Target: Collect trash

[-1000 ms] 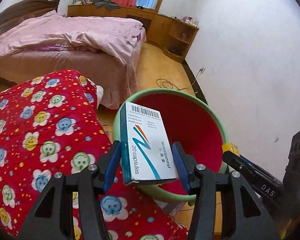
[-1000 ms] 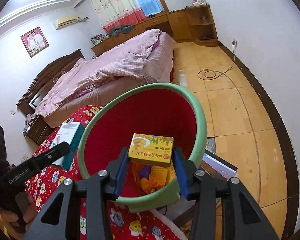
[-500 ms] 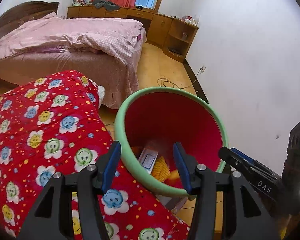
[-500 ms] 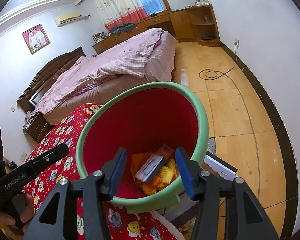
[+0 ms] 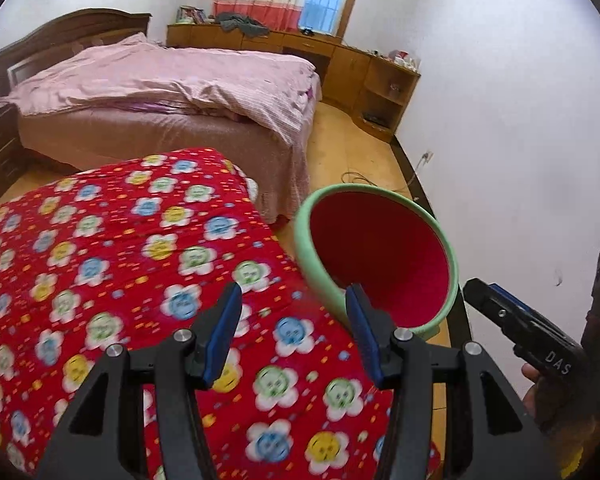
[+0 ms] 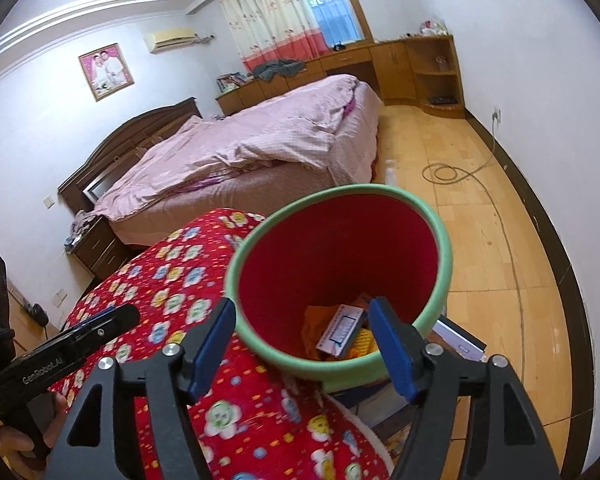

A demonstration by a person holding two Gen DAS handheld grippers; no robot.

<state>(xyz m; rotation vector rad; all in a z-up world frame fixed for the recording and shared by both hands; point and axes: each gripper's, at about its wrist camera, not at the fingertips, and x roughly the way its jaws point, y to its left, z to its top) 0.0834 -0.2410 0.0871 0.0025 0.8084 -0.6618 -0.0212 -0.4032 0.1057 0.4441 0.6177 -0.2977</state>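
A bin with a green rim (image 6: 446, 256) and red inside stands at the right edge of the red flowered cloth (image 5: 112, 248). At its bottom lie a white and blue medicine box (image 6: 340, 330) and yellow-orange packaging (image 6: 364, 340). My right gripper (image 6: 304, 338) hangs just above the bin's near rim; its jaws are opening and nothing is between them. My left gripper (image 5: 294, 330) is open and empty over the cloth, left of the bin (image 5: 320, 264). Each gripper shows at the edge of the other's view.
A bed with pink bedding (image 5: 172, 84) stands beyond the cloth. Wooden cabinets (image 5: 384, 84) line the far wall. A cable (image 6: 448, 172) lies coiled on the wooden floor to the right. A flat box (image 6: 460, 336) lies under the bin's right side.
Both grippers let go of their boxes, which now lie in the bin. The left gripper drew back left over the cloth; the right rose a little and its jaws spread.
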